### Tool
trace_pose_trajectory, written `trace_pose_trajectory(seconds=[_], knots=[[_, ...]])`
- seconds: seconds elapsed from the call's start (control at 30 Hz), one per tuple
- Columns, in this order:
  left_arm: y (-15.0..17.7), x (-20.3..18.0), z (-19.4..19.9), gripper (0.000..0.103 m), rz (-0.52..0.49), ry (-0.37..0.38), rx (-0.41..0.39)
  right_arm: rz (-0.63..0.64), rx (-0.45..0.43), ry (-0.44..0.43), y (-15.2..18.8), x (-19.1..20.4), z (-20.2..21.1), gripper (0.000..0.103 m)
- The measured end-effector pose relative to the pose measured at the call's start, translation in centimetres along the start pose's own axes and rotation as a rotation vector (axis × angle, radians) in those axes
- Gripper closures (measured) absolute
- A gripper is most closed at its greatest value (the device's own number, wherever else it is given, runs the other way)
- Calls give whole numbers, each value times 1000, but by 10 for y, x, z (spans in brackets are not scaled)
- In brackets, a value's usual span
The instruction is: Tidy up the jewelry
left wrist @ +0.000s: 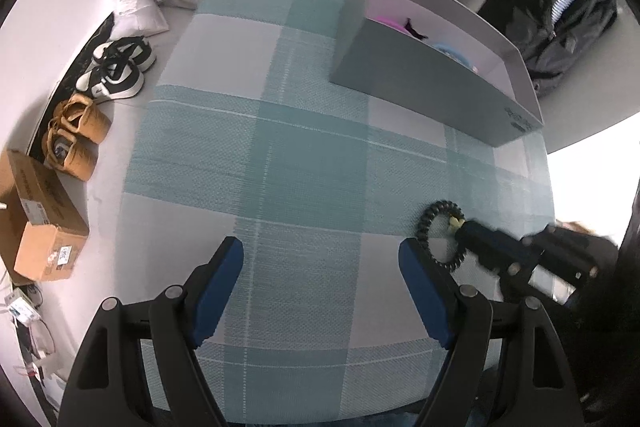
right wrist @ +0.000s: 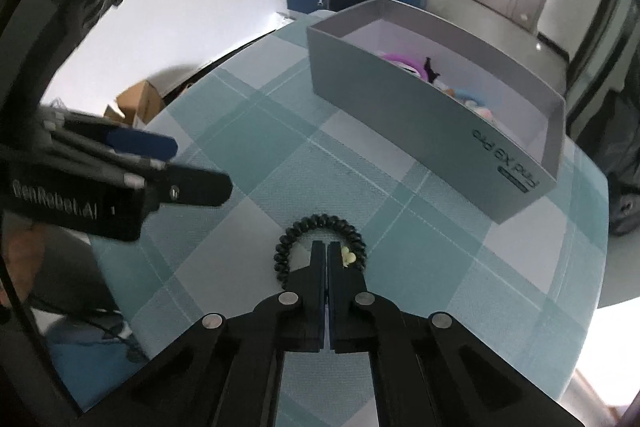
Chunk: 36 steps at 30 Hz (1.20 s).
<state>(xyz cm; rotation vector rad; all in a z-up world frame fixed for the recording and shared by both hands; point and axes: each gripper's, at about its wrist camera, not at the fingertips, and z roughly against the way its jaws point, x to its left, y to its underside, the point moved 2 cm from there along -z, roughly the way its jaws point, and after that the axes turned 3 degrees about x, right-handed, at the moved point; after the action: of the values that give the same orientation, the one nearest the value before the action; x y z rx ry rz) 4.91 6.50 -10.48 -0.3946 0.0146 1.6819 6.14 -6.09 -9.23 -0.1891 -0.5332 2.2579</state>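
Pinching coiled black hair tie [right wrist: 320, 243], right gripper [right wrist: 326, 255], woven checked cloth [right wrist: 260, 155]

Both wrist cameras are looking down along their tongs at the checked bench [left wrist: 280, 147], sharing the grey box [right wrist: 420, 115]

Black coil hair tie [right wrist: 320, 247] w/ small yellow charm [right wrist: 349, 257], flat on checked cloth, near front edge. Grey open box [right wrist: 420, 115] further back, upright; pink ring [right wrist: 394, 58], black bit, blue + pale pieces inside, partly hidden by wall.
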Motion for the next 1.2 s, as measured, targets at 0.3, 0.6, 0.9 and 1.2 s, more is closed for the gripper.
trace_pose_trajectory(seconds=[0.3, 0.6, 0.9, 1.2], knots=[[15, -65, -6, 26, -246, -53, -40, -321, -149, 27, 3, -79, 56, 54], [20, -97, -29, 25, -369, -210, -88, -335, -174, 26, 10, -93, 74, 49], [9, -90, -22, 62, -358, -150, -101, -324, -178, 15, 18, -91, 78, 45], [9, -82, -6, 64, -298, -17, -125, -320, -162, 17, 17, -88, 74, 45]])
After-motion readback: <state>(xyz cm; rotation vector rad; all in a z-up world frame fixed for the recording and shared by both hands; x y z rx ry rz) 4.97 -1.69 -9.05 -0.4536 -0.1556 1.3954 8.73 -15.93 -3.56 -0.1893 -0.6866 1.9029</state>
